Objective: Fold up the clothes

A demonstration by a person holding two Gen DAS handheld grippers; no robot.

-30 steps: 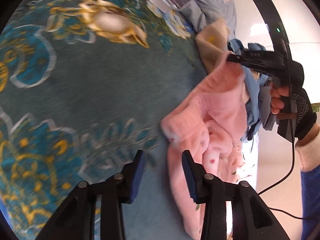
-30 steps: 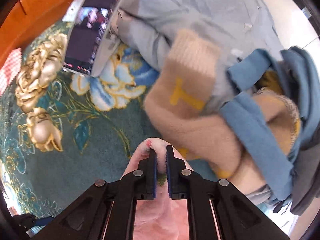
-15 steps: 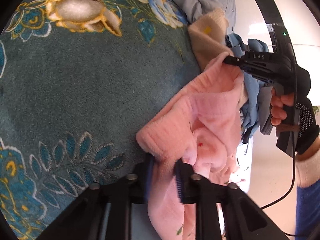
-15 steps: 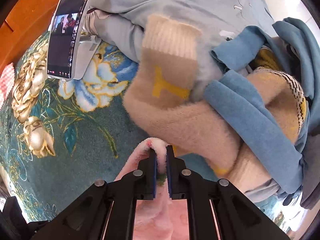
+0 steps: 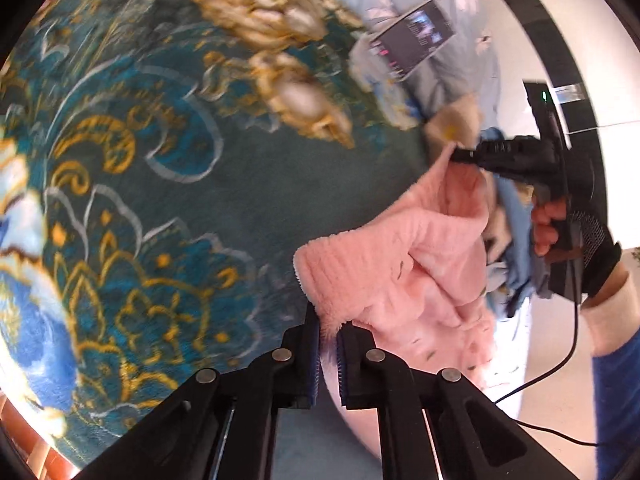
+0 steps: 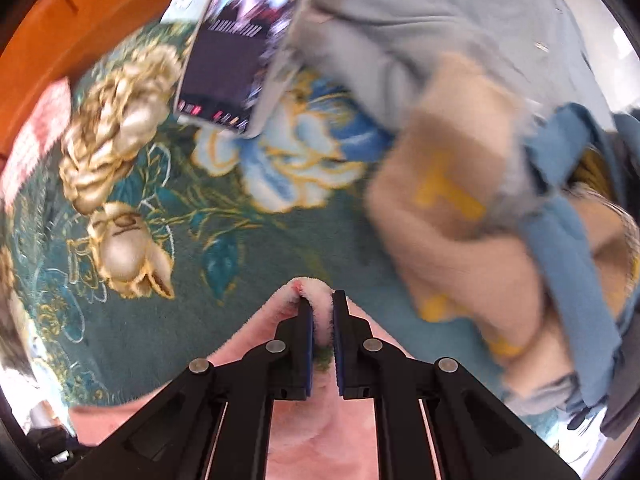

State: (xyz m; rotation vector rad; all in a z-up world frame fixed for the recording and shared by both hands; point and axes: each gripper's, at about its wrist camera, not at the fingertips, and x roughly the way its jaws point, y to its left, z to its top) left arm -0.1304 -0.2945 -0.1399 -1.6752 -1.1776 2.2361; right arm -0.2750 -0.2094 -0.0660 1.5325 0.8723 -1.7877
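- Left gripper (image 5: 328,338): I have its jaws closed on the ribbed hem edge of the pink fleece garment (image 5: 404,264); pink pile shows between the two blue pads.
- Right gripper (image 6: 322,312): jaws closed on another edge of the same pink garment, a fold of fleece bulging up past the fingertips. In the left wrist view I see this gripper (image 5: 460,155) from the side, pinching the garment's upper corner, with my gloved hand (image 5: 576,240) on its grip and a black cable (image 5: 560,364) trailing below.
- Pink fleece garment (image 6: 320,412): it hangs between my two grippers, stretched from the lower hem to the upper corner, above the teal floral carpet (image 5: 168,184) and beside the clothes pile.
- Clothes pile: at the right of the right wrist view lie a tan knit piece with yellow letters (image 6: 452,208), a blue cloth (image 6: 568,248) draped over it, and a pale grey-blue garment (image 6: 420,32) behind them.
- Phone (image 6: 244,56): lit screen, propped on a white stand at the carpet's far edge, touching the grey-blue garment.
- Both views are motion-blurred; finer detail in the pile I cannot tell.
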